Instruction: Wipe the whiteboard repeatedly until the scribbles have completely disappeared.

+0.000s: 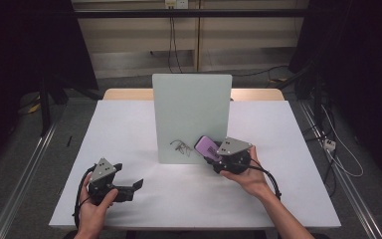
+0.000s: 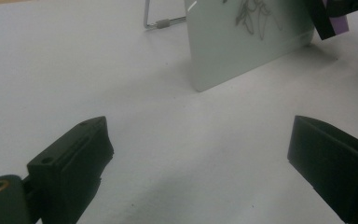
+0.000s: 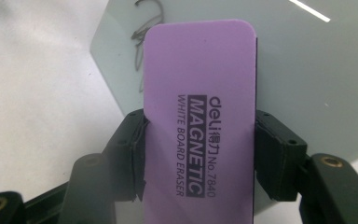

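A small whiteboard (image 1: pixel 191 117) stands upright mid-table, with a dark scribble (image 1: pixel 180 147) low on its face. My right gripper (image 1: pixel 210 155) is shut on a purple magnetic whiteboard eraser (image 3: pixel 199 116), both jaws pressing its long sides. The eraser (image 1: pixel 207 146) is held close to the board's lower right, just right of the scribble (image 3: pixel 145 21). My left gripper (image 1: pixel 135 186) rests near the table's front left, its jaws wide open with nothing between them (image 2: pixel 200 154). From there the whiteboard (image 2: pixel 247 37) and its scribble (image 2: pixel 256 16) lie ahead.
The white table (image 1: pixel 129 129) has bare surface on both sides of the board. A wire stand leg (image 2: pixel 161 22) props the board from behind. Cables (image 1: pixel 338 154) lie on the floor to the right of the table.
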Action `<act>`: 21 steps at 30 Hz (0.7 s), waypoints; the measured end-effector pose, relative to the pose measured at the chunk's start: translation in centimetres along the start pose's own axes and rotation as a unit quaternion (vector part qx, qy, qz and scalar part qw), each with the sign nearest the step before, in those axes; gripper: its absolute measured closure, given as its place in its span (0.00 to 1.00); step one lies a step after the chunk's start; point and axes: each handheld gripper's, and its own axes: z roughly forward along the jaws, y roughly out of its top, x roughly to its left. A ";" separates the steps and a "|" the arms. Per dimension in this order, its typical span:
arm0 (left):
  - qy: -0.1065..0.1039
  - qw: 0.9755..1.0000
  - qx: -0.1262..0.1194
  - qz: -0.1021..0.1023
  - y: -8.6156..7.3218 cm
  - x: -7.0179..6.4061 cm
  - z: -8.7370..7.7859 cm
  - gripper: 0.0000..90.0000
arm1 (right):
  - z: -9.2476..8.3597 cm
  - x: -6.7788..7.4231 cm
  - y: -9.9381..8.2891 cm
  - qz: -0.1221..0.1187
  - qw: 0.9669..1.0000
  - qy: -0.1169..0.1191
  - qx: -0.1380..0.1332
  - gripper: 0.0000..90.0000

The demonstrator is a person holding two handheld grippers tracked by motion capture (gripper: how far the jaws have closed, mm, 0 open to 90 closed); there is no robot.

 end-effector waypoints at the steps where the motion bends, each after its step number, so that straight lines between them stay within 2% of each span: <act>1: 0.000 1.000 -0.001 0.000 0.0 0.0 0.0 0.06 | 0.1 0.1 0.0 0.000 1.000 0.002 0.001 0.46; 13: -0.001 1.000 0.001 0.000 0.1 0.0 0.1 0.06 | 1.7 1.2 0.6 0.003 1.000 0.019 0.002 0.46; 15: -0.002 1.000 0.000 -0.001 0.1 0.0 0.1 0.06 | 2.0 1.3 0.9 0.010 1.000 0.023 -0.001 0.46; 21: -0.002 1.000 -0.001 0.001 0.2 0.0 0.2 0.06 | 3.0 1.7 1.6 0.011 1.000 0.023 -0.009 0.46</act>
